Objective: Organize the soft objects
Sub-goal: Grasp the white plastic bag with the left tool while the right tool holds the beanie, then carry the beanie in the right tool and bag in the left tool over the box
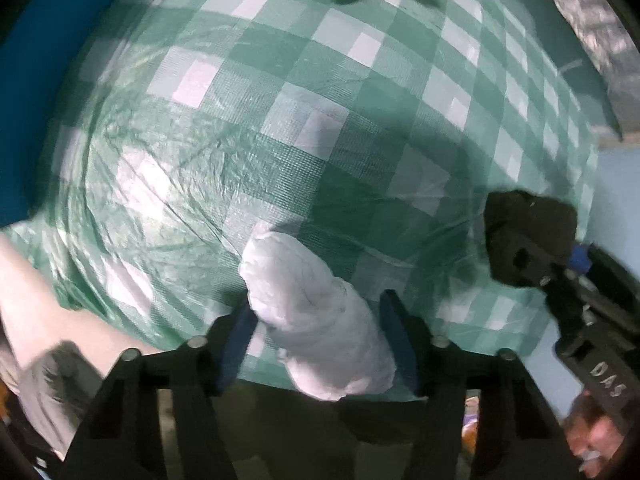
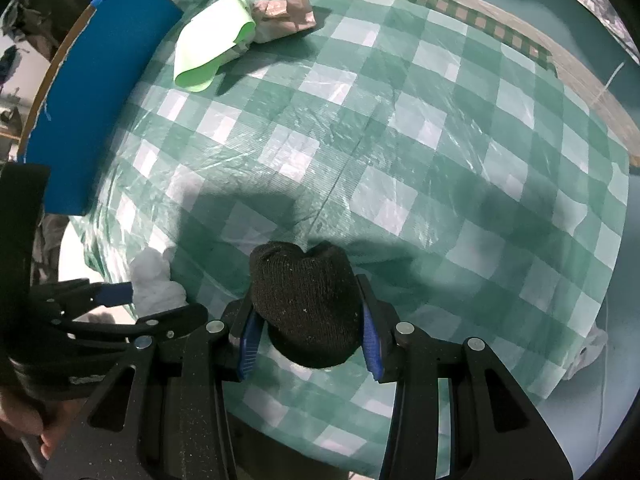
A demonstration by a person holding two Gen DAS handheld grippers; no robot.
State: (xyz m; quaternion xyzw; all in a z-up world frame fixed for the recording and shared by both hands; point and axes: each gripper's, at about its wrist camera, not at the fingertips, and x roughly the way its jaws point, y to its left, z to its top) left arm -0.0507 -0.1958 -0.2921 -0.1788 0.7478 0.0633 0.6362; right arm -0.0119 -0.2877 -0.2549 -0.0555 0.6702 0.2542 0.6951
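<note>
My left gripper (image 1: 320,320) is shut on a rolled white sock (image 1: 316,320), held just above the near edge of the green checked tablecloth (image 1: 280,120). My right gripper (image 2: 308,320) is shut on a rolled black sock (image 2: 306,300), also above the cloth near its front edge. The black sock and right gripper show at the right of the left wrist view (image 1: 528,240). The white sock and left gripper show at the lower left of the right wrist view (image 2: 158,280).
A light green cloth (image 2: 212,48) and a brownish folded bundle (image 2: 286,16) lie at the far left of the table. A blue board (image 2: 96,100) stands along the table's left edge. A white crumpled item (image 2: 588,352) lies off the right edge.
</note>
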